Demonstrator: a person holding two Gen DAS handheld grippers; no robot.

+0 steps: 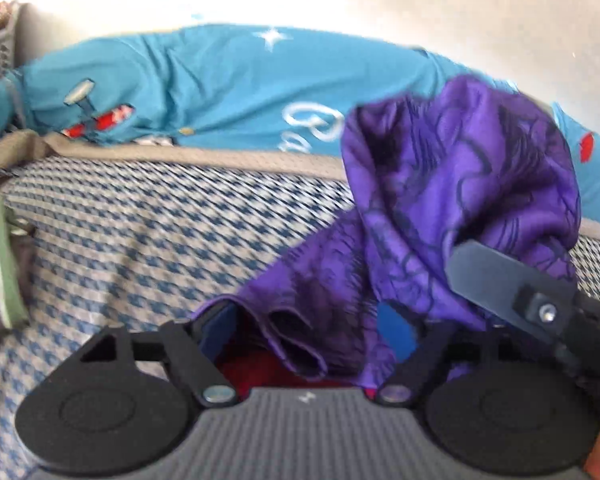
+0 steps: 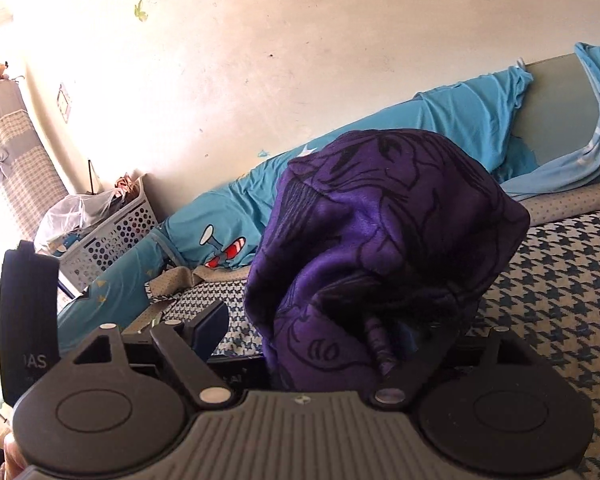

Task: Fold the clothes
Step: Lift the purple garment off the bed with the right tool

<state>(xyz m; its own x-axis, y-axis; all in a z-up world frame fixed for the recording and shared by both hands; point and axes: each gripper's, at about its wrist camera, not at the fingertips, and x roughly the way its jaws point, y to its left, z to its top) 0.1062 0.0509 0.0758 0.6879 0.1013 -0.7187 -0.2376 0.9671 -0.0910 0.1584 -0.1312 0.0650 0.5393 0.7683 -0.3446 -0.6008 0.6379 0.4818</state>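
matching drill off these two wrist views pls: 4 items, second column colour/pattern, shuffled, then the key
Items:
1. garment draped over both grippers
2. bed cover
3. quilt along the wall
4. laundry basket

Colour/pattern:
A. white, perforated with holes
B. purple with dark line print
C. teal with cartoon prints and white lettering
D. blue and beige houndstooth

Pairs: 1-B, 2-D, 3-C, 4-A
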